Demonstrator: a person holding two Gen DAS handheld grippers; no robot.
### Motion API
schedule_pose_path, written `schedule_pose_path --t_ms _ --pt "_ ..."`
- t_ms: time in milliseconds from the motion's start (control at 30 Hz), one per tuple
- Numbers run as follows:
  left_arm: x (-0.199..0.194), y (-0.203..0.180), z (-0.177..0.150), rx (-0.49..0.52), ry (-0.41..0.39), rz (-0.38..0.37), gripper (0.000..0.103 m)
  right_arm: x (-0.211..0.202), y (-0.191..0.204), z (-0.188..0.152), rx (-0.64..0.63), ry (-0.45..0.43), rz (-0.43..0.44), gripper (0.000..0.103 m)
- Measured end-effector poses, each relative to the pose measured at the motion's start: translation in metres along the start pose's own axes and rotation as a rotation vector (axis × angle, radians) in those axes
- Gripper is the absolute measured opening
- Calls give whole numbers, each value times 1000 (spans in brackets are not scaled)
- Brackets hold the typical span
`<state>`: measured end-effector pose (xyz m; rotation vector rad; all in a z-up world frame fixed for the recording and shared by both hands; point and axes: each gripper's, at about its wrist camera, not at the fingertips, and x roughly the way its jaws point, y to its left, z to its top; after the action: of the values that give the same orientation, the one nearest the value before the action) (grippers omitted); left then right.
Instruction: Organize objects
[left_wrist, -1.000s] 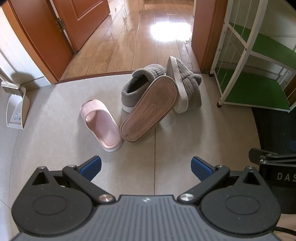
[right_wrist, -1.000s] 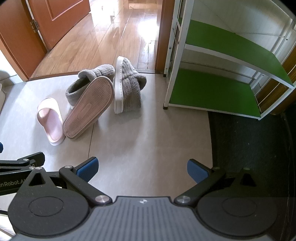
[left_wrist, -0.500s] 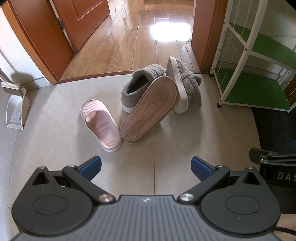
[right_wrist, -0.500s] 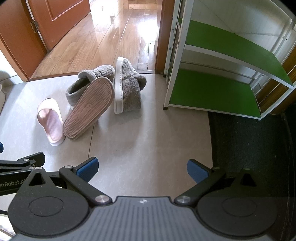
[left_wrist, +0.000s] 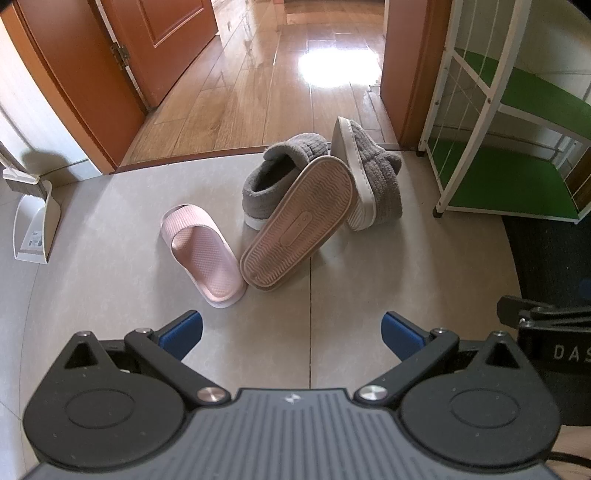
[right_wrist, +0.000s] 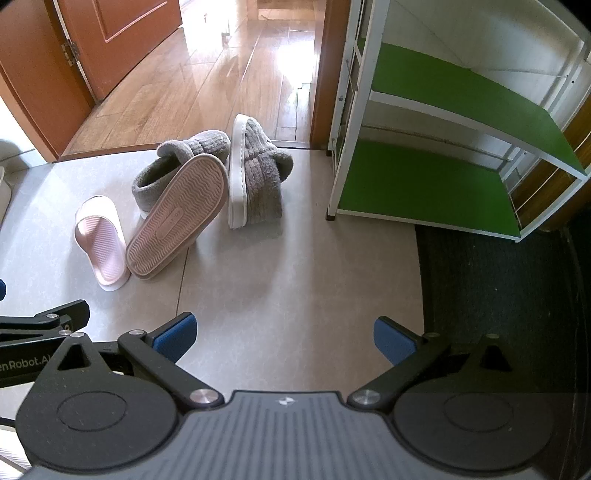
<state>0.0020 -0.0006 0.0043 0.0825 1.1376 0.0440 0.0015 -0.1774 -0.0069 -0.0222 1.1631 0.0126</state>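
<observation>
Four slippers lie in a heap on the grey tile floor. A pink slide (left_wrist: 202, 254) (right_wrist: 100, 240) lies upright at the left. A second pink slide (left_wrist: 298, 223) (right_wrist: 177, 216) rests sole-up, leaning on a grey fuzzy slipper (left_wrist: 275, 177) (right_wrist: 173, 162). Another grey slipper (left_wrist: 371, 173) (right_wrist: 258, 173) stands on its side, white sole facing left. My left gripper (left_wrist: 291, 330) hangs open above the floor short of the heap, holding nothing. My right gripper (right_wrist: 282, 338) is open too, over bare tile right of the heap.
A white rack with green shelves (right_wrist: 424, 177) (left_wrist: 498, 173) stands at the right, a dark mat (right_wrist: 491, 284) in front of it. A white dustpan (left_wrist: 35, 225) leans at the left wall. Behind the slippers an orange door (left_wrist: 155, 40) opens onto a wooden floor (left_wrist: 280, 74).
</observation>
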Motion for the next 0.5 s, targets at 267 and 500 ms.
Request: schedule_pose_path --t_ms 267,500 --pt "0 3 2 -14 -18 -19 102 1 0 -1 3 2 2 103" --pt "-1 10 6 -38 -57 -31 102 0 -1 -1 15 -7 15 103"
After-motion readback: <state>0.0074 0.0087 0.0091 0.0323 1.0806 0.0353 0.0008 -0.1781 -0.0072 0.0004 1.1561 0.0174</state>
